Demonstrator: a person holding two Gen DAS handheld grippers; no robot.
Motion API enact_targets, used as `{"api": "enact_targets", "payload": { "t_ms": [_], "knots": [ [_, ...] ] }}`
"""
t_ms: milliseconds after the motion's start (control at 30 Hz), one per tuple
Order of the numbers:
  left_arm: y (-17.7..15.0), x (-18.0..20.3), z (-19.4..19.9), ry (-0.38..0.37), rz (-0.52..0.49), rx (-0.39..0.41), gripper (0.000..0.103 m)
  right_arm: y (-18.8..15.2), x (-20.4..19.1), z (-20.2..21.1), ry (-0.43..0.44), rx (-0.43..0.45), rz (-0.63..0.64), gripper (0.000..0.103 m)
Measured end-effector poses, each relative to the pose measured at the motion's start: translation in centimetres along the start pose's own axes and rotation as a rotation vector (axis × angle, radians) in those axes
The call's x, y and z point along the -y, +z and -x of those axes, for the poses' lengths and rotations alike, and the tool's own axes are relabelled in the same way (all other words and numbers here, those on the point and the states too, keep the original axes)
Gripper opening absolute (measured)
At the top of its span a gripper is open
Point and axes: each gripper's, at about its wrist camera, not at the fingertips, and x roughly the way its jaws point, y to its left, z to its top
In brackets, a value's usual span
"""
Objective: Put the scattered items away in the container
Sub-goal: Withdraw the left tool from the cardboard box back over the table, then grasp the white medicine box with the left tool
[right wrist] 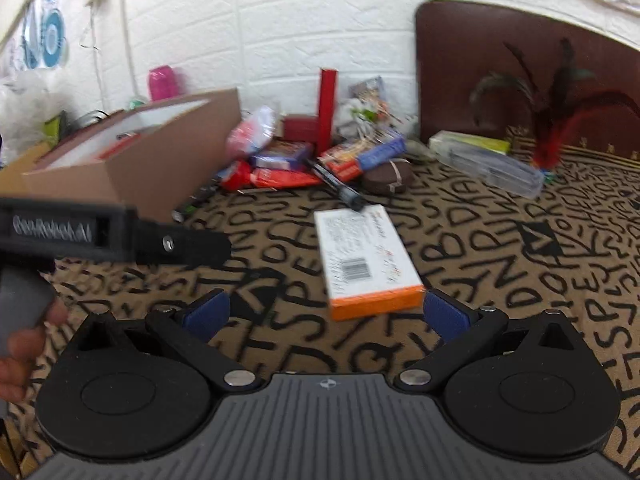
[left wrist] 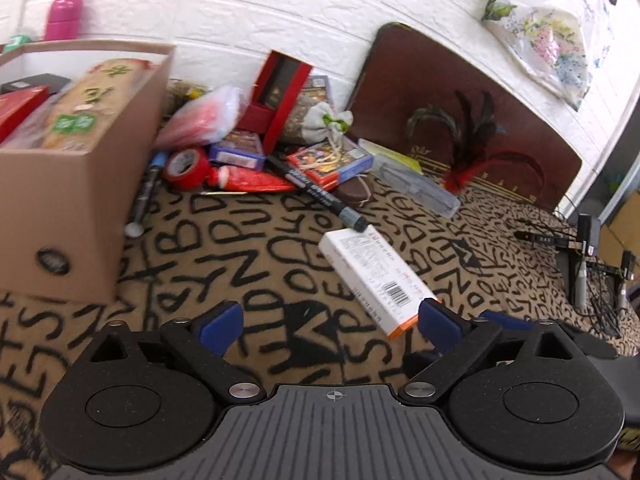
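Scattered items: I am looking at a heap against the white wall, with a red tape roll (left wrist: pixel 188 168), a black marker (left wrist: pixel 320 196), printed card boxes (left wrist: pixel 330 158) and a clear plastic case (left wrist: pixel 420 188), all lying on the letter-patterned cloth (left wrist: pixel 260 264).
Container: I am keeping the cardboard box (left wrist: pixel 80 168) to my left; it is already holding a few packets, and a pink bottle (left wrist: pixel 63 16) is standing behind it.
Nearest item: I am facing the white carton with the orange end (right wrist: pixel 366 264), lying flat and apart from the heap, its far end touching the marker's tip.
Right gripper (right wrist: pixel 326 316): I am holding it released and empty, its blue pads (right wrist: pixel 446 316) spread wide, the carton's orange end just ahead between them.
Left gripper (left wrist: pixel 330 320): I am holding it released too, with nothing in it, the carton's near corner beside its right pad.
Step in hand: I am judging this as the approach to the carton, with the pick not yet made.
Next move: I am expecting to push the right gripper forward so both pads straddle the carton's long sides, clench, lift, then carry it left over the box's open top.
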Motion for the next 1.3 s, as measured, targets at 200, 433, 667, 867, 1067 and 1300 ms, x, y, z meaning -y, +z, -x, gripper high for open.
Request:
{"api": "enact_targets", "payload": {
  "t_ms": [200, 433, 667, 867, 1067, 1300],
  "knots": [
    [2.2, 0.8, -4.2, -0.022, -0.059, -0.01, 0.098, -0.2, 1.0, -2.1, -0.021, -0.028, 0.007, 0.101],
    [4.5, 2.0, -9.9, -0.071, -0.149, -0.048, 0.092, -0.2, 2.2, -4.1, -0.004, -0.062, -0.007, 0.091],
    [5.3, 2.1, -14.0, -0.113, -0.175, -0.148, 0.075, -0.5, 4.1, -4.4, -0.03, -0.067, -0.029, 0.079],
    [4.1, 2.2, -13.3, -0.152, -0.153, -0.166, 0.047, -0.5, 4.7, -4.3, -0.04, -0.061, -0.025, 0.08],
    [0.8, 1.8, -8.9, -0.164, -0.103, -0.194, 0.054, -1.1, 4.4, -3.2, -0.022, -0.072, 0.009, 0.078],
    [0.0, 1.6, -7.7, -0.158, -0.047, -0.189, 0.072, -1.8, 4.3, -1.9, 0.005, -0.084, 0.047, 0.078]
  ]
}}
